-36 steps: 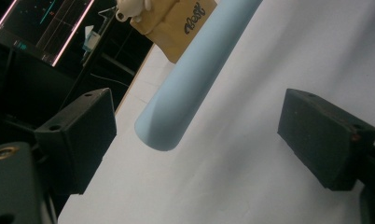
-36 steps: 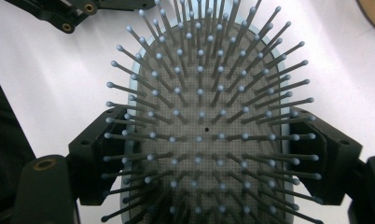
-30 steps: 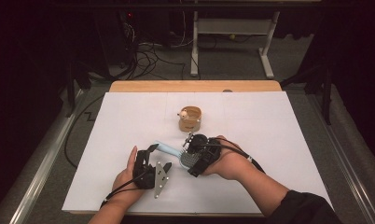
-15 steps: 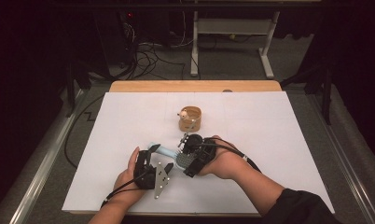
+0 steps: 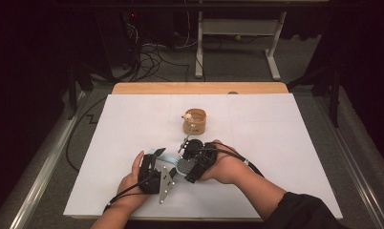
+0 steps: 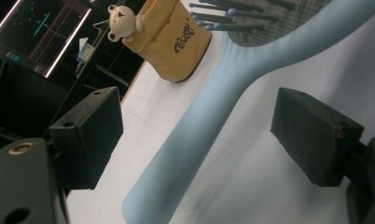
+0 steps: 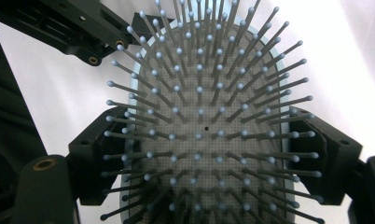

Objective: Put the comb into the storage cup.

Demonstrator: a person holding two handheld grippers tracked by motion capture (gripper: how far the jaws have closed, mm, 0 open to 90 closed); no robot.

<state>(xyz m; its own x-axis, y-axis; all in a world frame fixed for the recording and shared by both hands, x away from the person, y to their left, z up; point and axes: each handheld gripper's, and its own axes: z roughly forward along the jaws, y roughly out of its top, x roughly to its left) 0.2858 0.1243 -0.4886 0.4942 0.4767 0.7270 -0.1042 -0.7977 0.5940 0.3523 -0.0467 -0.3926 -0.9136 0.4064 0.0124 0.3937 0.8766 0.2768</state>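
A light blue hairbrush (image 5: pixel 182 166) lies low over the white table cover, bristles facing up. My right gripper (image 7: pixel 209 154) is shut on its head, one pad pressing each side of the bristle pad (image 7: pixel 202 126). The brush handle (image 6: pixel 190 140) runs between the jaws of my left gripper (image 6: pixel 195 135), which stand open with a gap on both sides. In the high view the left gripper (image 5: pixel 152 162) sits left of the right gripper (image 5: pixel 192 164), near the table's front. A tan holder (image 5: pixel 196 122) with a small bear figure (image 6: pixel 121 21) stands just beyond them.
A white sheet (image 5: pixel 285 143) covers the table, with a wooden edge (image 5: pixel 199 88) at the far side. Metal rails (image 5: pixel 42 167) run along both sides. Cables (image 5: pixel 156 52) and a desk frame (image 5: pixel 238 28) lie on the floor beyond.
The right hand has shifted the brush slightly toward the left hand. The left hand has stayed put, jaws still apart around the handle.
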